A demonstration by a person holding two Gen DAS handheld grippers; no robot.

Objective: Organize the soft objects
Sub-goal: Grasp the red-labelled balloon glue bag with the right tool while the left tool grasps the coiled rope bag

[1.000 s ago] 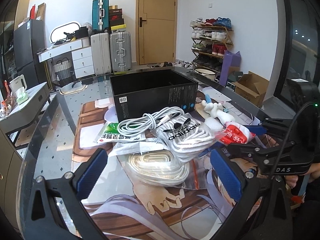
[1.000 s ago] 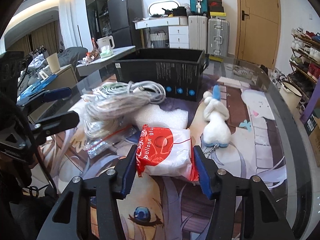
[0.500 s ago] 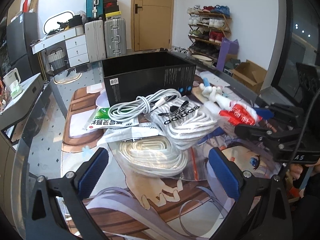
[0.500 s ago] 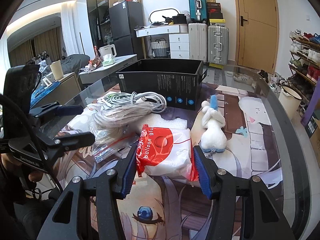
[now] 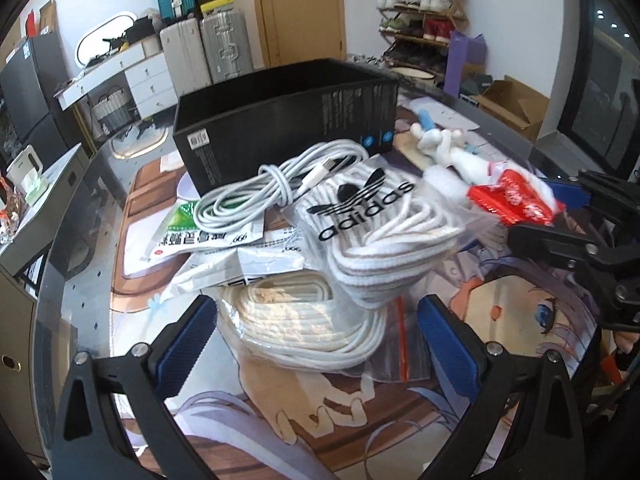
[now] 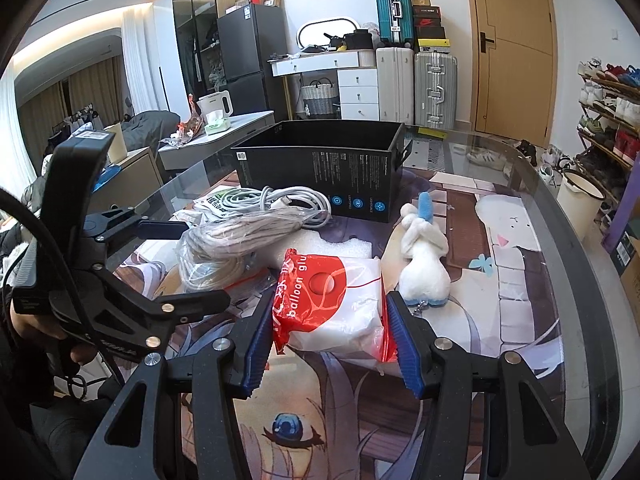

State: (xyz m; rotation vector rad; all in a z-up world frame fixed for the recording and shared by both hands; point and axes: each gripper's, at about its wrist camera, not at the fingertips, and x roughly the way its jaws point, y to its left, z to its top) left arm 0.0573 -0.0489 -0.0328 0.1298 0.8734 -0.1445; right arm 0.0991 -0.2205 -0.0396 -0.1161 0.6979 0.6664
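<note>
Glass-topped table (image 6: pixel 560 216) with an anime-print mat under the glass serves as the work surface; suitcases, a door and a shoe rack are seen behind. One red-and-white plastic pouch printed "balloon glu…" (image 6: pixel 332 304) is held at the near centre of the table, clamped between the blue pads of the right gripper (image 6: pixel 330 340), whose jaws stand narrow against the pouch sides; its long axis is judged to run away from that gripper toward the box. One open black cardboard box (image 6: pixel 320 168) is noted beyond it, further along the line the jaws point, and is judged the likely destination. One white plush toy with a blue tip (image 6: pixel 424 256) lies just beside the pouch on its right, apart from the jaws. Two bagged bundles of white cord are counted: one in a clear zip bag (image 5: pixel 304 320), one in a bag printed "adidas" (image 5: pixel 380 232). One coiled white USB cable (image 5: pixel 272 184) and two flat sachets (image 5: pixel 216 236) lie near the box. The left gripper (image 5: pixel 312 348) is seen wide and empty, its pads either side of the nearer cord bundle without touching it; this hand is the nearer one to the cords.
</note>
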